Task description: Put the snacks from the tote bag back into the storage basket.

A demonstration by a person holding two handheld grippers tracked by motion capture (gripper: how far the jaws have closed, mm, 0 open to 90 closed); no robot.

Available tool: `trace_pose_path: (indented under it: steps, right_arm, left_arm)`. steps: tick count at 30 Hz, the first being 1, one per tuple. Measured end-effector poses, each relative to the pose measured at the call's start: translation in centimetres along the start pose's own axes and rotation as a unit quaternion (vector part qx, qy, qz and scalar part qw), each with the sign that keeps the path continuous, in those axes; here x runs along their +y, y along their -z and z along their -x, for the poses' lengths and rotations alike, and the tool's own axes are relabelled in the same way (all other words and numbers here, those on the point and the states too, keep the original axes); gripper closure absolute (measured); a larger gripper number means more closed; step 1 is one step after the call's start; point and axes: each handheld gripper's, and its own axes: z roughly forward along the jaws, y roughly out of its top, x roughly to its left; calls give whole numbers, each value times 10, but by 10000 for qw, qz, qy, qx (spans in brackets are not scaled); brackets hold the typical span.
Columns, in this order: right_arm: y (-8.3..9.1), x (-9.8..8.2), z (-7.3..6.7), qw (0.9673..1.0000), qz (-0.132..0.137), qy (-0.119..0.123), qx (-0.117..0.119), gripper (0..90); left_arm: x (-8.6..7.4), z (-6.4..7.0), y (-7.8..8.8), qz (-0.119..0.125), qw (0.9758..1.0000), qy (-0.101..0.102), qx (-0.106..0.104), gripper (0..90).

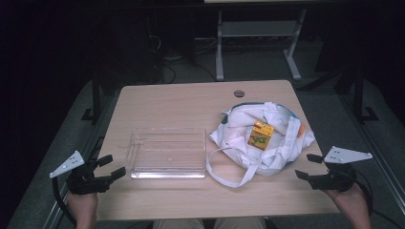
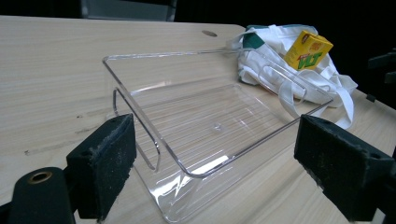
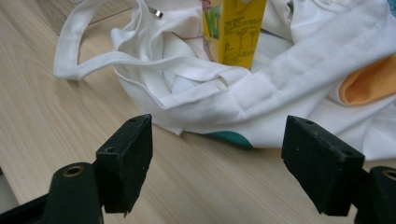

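A yellow juice carton (image 1: 261,135) is resting on a crumpled white tote bag (image 1: 282,145), lying ahead of the right gripper (image 1: 304,166) and slightly to its left, well nearer to it than to the left gripper (image 1: 111,166). The carton's long axis is running roughly away from that gripper. The right gripper's jaws are standing wide and empty just short of the bag's edge. The left gripper, also wide and empty, is facing a clear plastic tray (image 1: 167,152) on the table (image 1: 176,102).
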Motion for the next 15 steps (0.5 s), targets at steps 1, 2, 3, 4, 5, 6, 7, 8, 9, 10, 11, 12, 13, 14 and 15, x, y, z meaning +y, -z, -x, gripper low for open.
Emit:
trace_pose_path:
  steps: [1,2,3,4,5,6,7,8,9,10,11,12,13,14,15]
  right_arm:
    - [0,1,-1,10000,-3,-12,11,243]
    - [0,1,-1,10000,-3,-12,11,243]
    - [0,3,-1,10000,-3,2,26,243]
    - [-1,8,-1,10000,4,50,49,243]
    - [-2,11,-1,9999,14,75,75,242]
    - [-2,11,-1,9999,14,75,75,242]
    - [-3,13,-1,9999,15,89,115,243]
    - [-5,17,-1,9998,-19,95,159,242]
    - [-8,22,0,9997,-71,158,191,242]
    - [-8,22,0,9997,-71,158,191,242]
    - [-10,24,0,9996,-70,175,208,242]
    - [-11,28,0,9994,-111,232,211,242]
    - [-12,31,0,9993,-131,275,217,242]
    - [-13,34,1,9992,-146,315,213,241]
    - [-13,37,1,9991,-155,314,225,239]
  left_arm:
    - [0,0,0,-19,10000,-20,1,126]
    - [0,1,1,-1,10000,-26,6,126]
    - [0,1,1,16,10000,-43,20,126]
    - [0,0,1,20,10000,-29,24,126]
    - [-1,0,1,23,10000,14,31,126]
    - [-1,0,1,23,10000,14,31,126]
    - [-1,-1,0,-1,10000,15,27,126]
    - [0,-1,-1,2,10000,3,28,126]
    - [0,-1,-1,5,10000,-5,21,126]
    - [0,-1,-1,4,10000,-8,12,126]
    - [0,-1,-1,-12,10000,-19,16,126]
    - [0,0,-2,-16,10000,-18,13,126]
    - [0,0,-2,-18,10000,-12,5,126]
    - [0,0,-2,-11,10000,-9,2,126]
    - [0,0,-2,-1,10000,-5,2,126]
